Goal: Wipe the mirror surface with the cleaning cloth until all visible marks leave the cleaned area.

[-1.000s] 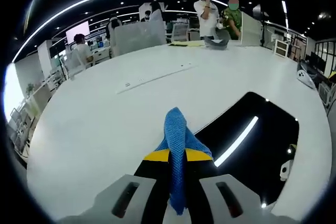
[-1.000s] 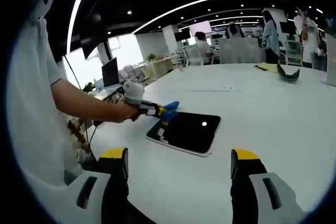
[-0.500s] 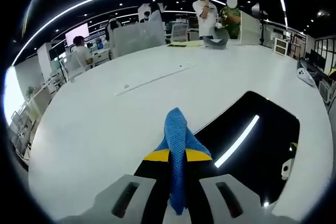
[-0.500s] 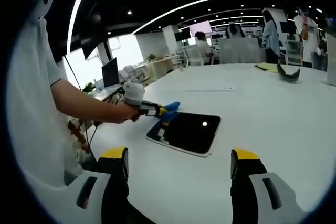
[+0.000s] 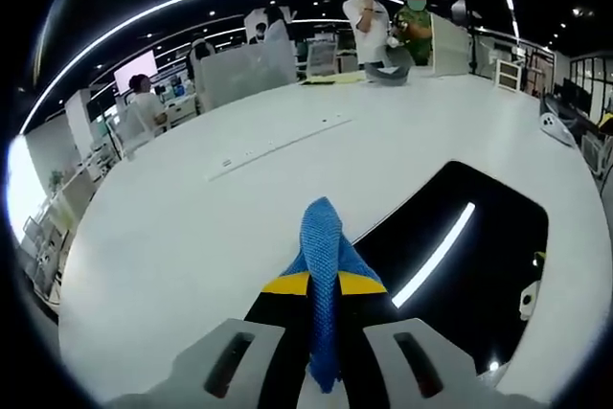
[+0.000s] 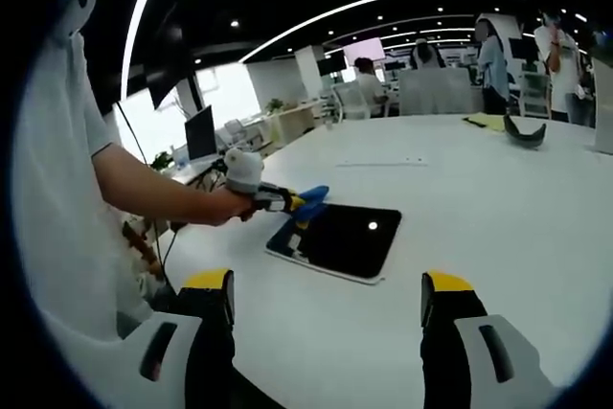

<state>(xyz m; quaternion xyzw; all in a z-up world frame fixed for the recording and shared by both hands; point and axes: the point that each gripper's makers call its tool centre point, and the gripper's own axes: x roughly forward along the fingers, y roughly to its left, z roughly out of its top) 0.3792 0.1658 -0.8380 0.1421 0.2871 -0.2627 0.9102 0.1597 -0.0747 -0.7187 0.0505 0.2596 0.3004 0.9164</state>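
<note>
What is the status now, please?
Left claw shut on blue cloth at mirror edge. Right claw open, clear of mirror. Nothing in the way.

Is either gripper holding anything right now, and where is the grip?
The left gripper pinches the blue cleaning cloth at its middle fold. The right gripper is open, holding nothing.

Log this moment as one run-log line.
left gripper: shut on blue cloth | cloth at mirror edge | right gripper: open, holding nothing, above the white table

Blue knit cloth, dark mirror, white table
</note>
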